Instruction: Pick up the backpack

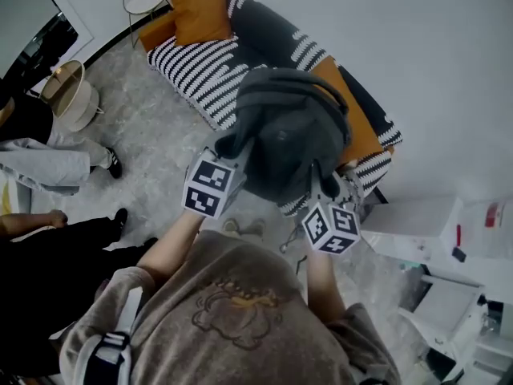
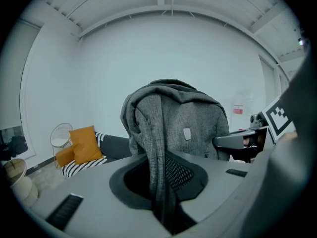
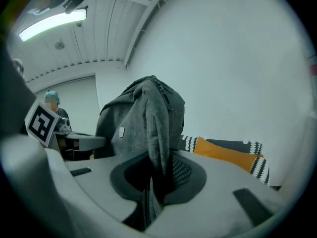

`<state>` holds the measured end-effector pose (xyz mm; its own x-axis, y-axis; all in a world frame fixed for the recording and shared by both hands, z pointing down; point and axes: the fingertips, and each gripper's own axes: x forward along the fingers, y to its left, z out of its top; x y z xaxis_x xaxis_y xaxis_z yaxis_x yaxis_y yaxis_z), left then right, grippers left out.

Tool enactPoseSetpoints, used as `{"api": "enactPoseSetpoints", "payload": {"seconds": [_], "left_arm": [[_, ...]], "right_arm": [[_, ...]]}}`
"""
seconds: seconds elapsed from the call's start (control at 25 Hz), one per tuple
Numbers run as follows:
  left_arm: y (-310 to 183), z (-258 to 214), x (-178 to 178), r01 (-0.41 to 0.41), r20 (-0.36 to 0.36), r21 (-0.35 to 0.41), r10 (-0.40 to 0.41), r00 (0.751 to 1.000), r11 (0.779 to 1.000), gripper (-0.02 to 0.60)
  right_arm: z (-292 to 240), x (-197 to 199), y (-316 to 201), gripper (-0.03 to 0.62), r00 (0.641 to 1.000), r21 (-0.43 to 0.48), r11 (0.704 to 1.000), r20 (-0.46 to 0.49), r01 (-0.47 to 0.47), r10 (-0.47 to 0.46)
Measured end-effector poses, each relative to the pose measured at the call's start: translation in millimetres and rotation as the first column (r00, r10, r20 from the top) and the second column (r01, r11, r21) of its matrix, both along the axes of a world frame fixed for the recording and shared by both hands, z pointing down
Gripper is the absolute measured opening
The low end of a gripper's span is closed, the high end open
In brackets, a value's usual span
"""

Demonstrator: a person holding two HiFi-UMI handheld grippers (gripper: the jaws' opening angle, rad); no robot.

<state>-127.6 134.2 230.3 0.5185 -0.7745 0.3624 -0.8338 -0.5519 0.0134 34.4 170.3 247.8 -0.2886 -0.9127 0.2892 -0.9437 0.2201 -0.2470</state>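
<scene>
Left gripper (image 2: 159, 197) and right gripper (image 3: 150, 192) each stand narrow, clamped on a grey strap (image 2: 151, 133) of the backpack (image 1: 288, 139), held up before the striped sofa (image 1: 200, 66) at twelve o'clock. The backpack's pale tab (image 2: 186, 133) shows no legible print. The wall notice (image 2: 238, 109) at three o'clock is too small to read.
</scene>
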Motion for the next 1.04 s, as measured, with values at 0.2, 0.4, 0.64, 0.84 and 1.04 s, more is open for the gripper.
{"api": "enactPoseSetpoints", "payload": {"seconds": [0.2, 0.4, 0.64, 0.84, 1.04], "left_arm": [[15, 7, -4, 0.015, 0.002, -0.011, -0.015, 1.0, 1.0, 0.063], [16, 9, -3, 0.029, 0.01, -0.02, -0.029, 1.0, 0.999, 0.063], [17, 10, -3, 0.037, 0.017, -0.019, -0.037, 0.999, 0.999, 0.062], [17, 11, -2, 0.037, 0.018, -0.018, -0.036, 0.999, 0.999, 0.063], [14, 13, -3, 0.034, 0.021, -0.02, -0.034, 0.999, 0.999, 0.062]], "right_arm": [[7, -4, 13, 0.046, 1.0, -0.01, 1.0, 0.002, 0.018, -0.018], [9, -3, 12, 0.046, 0.999, -0.022, 0.999, 0.011, 0.032, -0.031], [10, -2, 11, 0.046, 0.999, -0.023, 0.999, 0.012, 0.043, -0.043], [11, -2, 11, 0.046, 0.999, -0.02, 0.999, 0.014, 0.042, -0.042], [13, -3, 8, 0.046, 0.999, -0.022, 0.999, 0.016, 0.042, -0.042]]}}
